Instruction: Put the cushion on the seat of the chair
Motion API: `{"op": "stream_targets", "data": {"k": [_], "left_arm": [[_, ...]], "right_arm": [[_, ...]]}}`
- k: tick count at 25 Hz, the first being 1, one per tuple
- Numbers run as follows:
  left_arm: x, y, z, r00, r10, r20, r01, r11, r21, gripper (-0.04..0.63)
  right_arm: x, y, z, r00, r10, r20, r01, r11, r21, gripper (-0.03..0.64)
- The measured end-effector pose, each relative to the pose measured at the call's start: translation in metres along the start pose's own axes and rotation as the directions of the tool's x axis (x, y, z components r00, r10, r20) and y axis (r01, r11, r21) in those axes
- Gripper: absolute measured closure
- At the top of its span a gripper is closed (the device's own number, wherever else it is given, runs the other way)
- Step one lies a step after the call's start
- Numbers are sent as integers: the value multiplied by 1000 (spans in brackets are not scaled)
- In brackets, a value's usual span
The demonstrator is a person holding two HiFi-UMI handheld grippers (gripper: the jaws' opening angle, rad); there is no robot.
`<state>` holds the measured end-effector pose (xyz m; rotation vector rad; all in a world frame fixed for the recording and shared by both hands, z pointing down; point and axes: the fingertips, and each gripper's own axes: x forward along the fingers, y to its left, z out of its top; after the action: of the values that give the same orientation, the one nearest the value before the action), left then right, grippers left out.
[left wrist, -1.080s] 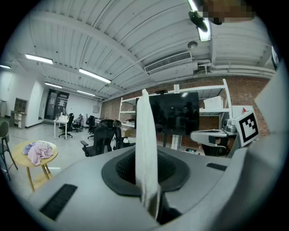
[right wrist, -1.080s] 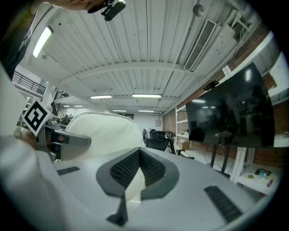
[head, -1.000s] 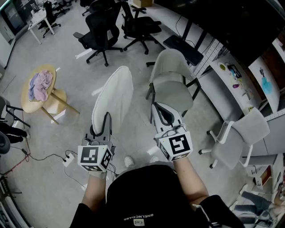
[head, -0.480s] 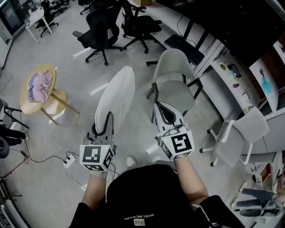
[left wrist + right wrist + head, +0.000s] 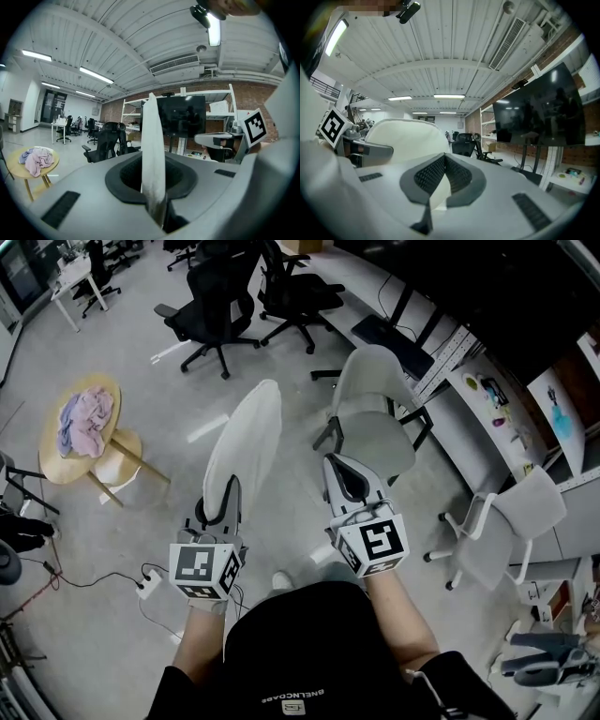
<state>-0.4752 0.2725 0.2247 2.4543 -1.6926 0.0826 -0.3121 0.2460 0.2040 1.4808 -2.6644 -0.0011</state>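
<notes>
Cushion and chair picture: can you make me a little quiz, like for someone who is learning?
1. True or false: the cushion already lies on the grey chair.
2. Which hand-held gripper pinches the cushion: A left, B right?
3. What lies on the round table?
Key: 1 false, it is held up on edge beside the chair. 2 A, the left hand-held gripper. 3 A pink cloth.

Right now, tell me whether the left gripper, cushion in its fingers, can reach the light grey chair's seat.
Probably yes. The left gripper is shut on the cushion, and the light grey chair's seat lies bare ahead to its right. Only the right gripper hangs near that path.
</notes>
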Motion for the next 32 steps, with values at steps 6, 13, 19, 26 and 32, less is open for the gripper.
{"op": "stream_targets", "data": {"k": [6, 13, 19, 26, 32], "left_arm": [[6, 12, -5, 1000, 4, -8, -4, 1000, -11, 542], [28, 18, -7, 999, 39, -24, -39, 999, -2, 541], [73, 11, -7, 997, 66, -46, -66, 998, 1, 541], [140, -7, -5, 994, 66, -83, -65, 998, 19, 541], [199, -34, 5, 993, 51, -104, -47, 998, 41, 541]], "right_arm": [[16, 0, -3, 1000, 7, -9, -7, 1000, 8, 609], [39, -14, -8, 999, 40, -8, -40, 999, 8, 609], [63, -55, -14, 998, 66, -16, -65, 998, 26, 609], [93, -122, -23, 997, 68, -29, -66, 996, 66, 609], [109, -187, -27, 998, 52, -36, -48, 994, 102, 609]]}}
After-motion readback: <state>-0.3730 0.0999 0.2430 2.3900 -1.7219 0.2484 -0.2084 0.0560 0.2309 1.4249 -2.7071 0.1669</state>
